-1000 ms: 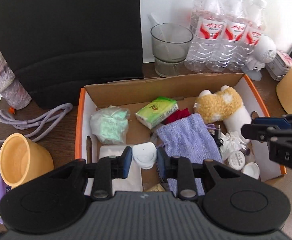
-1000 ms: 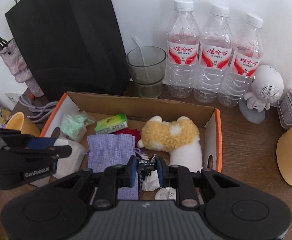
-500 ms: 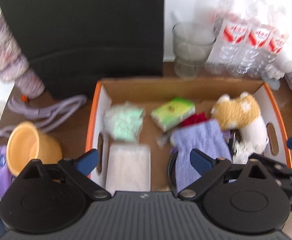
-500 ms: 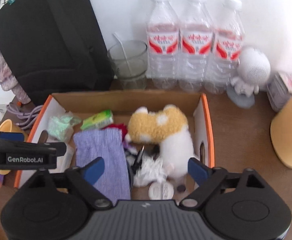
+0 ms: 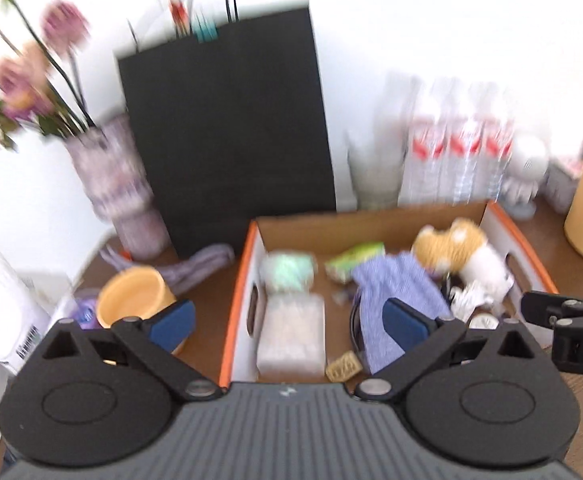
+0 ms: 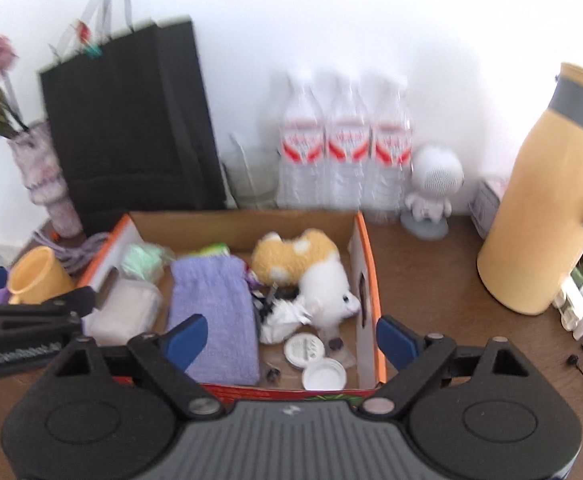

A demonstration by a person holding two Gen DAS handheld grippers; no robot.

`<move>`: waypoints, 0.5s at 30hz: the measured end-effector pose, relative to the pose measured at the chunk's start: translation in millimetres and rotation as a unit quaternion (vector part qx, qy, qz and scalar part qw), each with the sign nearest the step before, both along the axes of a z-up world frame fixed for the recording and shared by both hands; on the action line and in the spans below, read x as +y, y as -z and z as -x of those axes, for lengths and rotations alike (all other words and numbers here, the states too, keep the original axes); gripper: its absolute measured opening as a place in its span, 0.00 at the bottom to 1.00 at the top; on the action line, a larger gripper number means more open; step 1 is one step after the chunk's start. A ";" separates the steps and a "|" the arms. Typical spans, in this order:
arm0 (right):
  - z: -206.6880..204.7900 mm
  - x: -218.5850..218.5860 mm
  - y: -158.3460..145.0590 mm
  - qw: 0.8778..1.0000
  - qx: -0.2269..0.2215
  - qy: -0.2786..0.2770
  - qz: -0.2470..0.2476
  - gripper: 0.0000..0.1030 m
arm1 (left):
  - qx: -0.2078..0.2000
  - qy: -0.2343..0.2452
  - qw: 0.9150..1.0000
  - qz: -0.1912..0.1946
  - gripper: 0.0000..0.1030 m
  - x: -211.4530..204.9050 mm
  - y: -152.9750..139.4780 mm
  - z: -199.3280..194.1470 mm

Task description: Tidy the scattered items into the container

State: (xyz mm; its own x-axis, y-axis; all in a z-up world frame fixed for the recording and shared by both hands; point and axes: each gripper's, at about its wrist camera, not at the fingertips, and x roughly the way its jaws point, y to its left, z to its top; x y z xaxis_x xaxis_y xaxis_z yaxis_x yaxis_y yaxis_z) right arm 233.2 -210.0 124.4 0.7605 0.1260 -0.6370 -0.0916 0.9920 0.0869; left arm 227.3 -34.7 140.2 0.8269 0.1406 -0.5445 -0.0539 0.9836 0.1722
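A dark wooden surface (image 6: pixel 431 280) is seen carrying everything. A cardboard box (image 6: pixel 365 248) with orange edges is set at its middle. At nine o'clock of the box an orange cup (image 6: pixel 37 276) and a coiled lilac cord (image 6: pixel 79 250) are placed. At twelve o'clock a black paper bag (image 6: pixel 131 120), a glass (image 6: pixel 251 180) and three water bottles (image 6: pixel 347 152) are lined up against the wall. At three o'clock a yellow flask (image 6: pixel 547 208) is stood, with a white figurine (image 6: pixel 431 184) at two o'clock.

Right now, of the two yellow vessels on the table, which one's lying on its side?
The small yellow cup left of the cardboard box; its mouth faces sideways. The tall yellow flask on the right stands upright.
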 end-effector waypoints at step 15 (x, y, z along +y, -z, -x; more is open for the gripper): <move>142.0 1.7 33.3 0.987 -0.150 0.021 -0.044 0.96 | -0.131 0.030 0.988 0.075 1.00 36.2 -1.6 132.3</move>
